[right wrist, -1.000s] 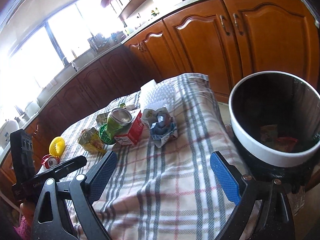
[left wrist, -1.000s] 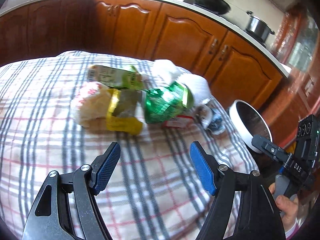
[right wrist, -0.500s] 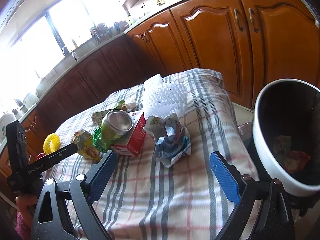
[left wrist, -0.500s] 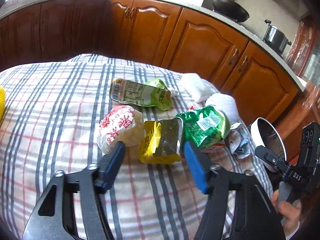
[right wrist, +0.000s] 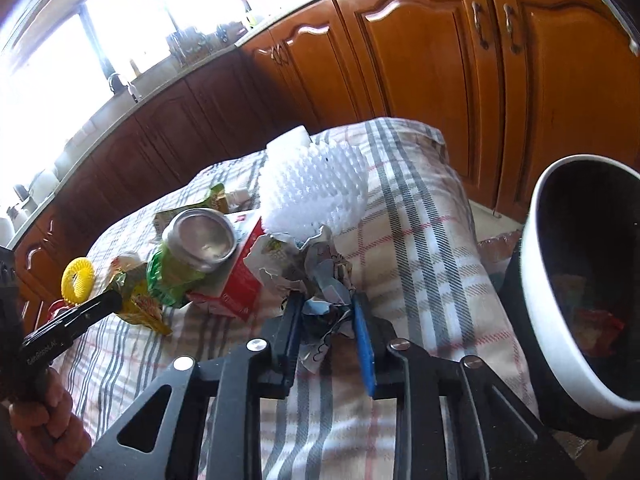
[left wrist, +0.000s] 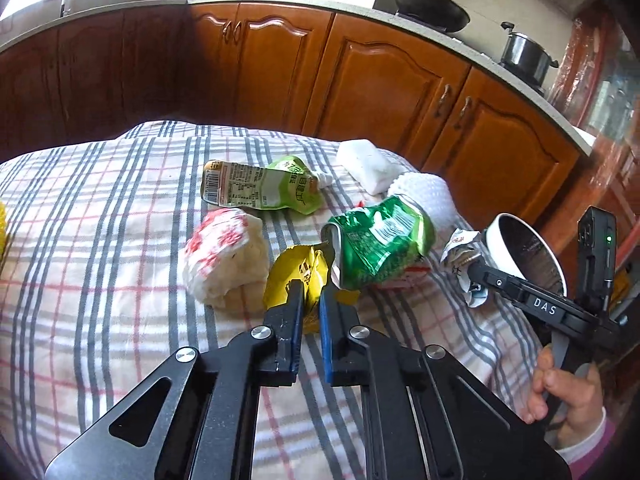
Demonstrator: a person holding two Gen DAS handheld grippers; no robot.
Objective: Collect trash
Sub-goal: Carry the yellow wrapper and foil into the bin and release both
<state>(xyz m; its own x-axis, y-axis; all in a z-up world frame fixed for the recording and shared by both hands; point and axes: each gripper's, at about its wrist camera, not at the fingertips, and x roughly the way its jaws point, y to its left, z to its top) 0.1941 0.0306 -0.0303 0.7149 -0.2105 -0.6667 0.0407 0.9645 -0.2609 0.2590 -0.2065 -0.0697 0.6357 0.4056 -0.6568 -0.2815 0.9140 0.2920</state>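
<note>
Trash lies on a plaid cloth [left wrist: 100, 240]. My left gripper [left wrist: 310, 300] is shut on a crumpled yellow wrapper [left wrist: 294, 270], which also shows in the right wrist view [right wrist: 140, 304]. Beside it lie a crushed green can [left wrist: 380, 244], a white-and-red paper ball [left wrist: 226, 256] and a green pouch [left wrist: 264, 190]. My right gripper [right wrist: 326, 312] is shut on a crumpled paper wrapper [right wrist: 320, 276], seen in the left wrist view [left wrist: 460, 256] too. The white-rimmed trash bin [right wrist: 560, 320] stands to the right, with scraps inside.
A red carton [right wrist: 236, 280] lies under the can [right wrist: 196, 248]. White foam pieces [right wrist: 316, 188] sit at the far end of the cloth. A yellow ring [right wrist: 78, 280] lies at the left. Wooden kitchen cabinets [left wrist: 360, 80] stand behind.
Both grippers moved forward to the trash and closed. The left closed on the yellow wrapper, the right on the crumpled paper wrapper.
</note>
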